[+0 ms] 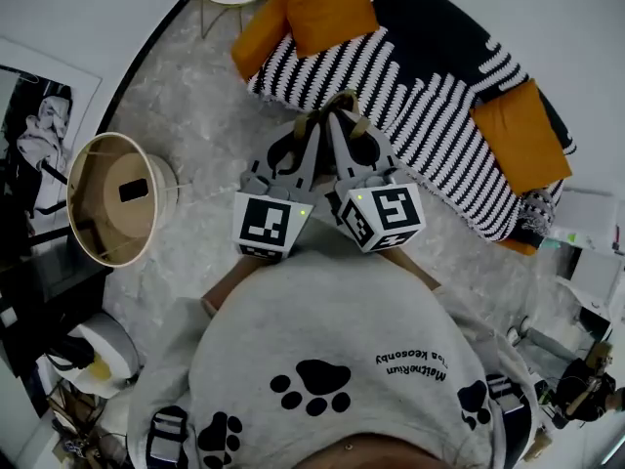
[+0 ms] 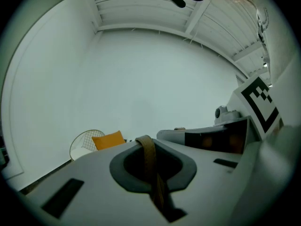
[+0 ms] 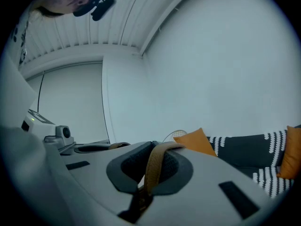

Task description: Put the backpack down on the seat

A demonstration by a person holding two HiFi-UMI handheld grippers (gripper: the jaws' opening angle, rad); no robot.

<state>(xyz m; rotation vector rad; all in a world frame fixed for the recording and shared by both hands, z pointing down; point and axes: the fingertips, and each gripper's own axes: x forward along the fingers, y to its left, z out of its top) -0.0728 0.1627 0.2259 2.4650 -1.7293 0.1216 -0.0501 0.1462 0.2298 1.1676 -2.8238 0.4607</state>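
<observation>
1. Left gripper (image 2: pixel 151 175) – jaws together, clamped on a tan strap (image 2: pixel 148 150) that loops over the dark pad and down through the seam. The strap is pinched rather than hooked, probably so that it cannot slide while the load is carried.
2. Right gripper (image 3: pixel 149 175) – likewise closed on a second tan strap (image 3: pixel 157 158). It sits just right of the left one, the marker cubes nearly touching.
3. Both grippers point nearly level and away from the person. A paired hold of this kind would share the weight and keep the bag from swinging.
4. Backpack – only its two straps show. The body appears in no view and presumably hangs beneath the grippers, hidden by them.
5. Sofa (image 1: pixel 444 76) – the seat, lying far and right. It is covered by a black-and-white striped throw (image 1: pixel 410 115) and carries an orange cushion (image 1: pixel 322 6). In the head view the gripper tips lie over its near left edge.
6. Task status, judged – the bag is not yet set down.
</observation>
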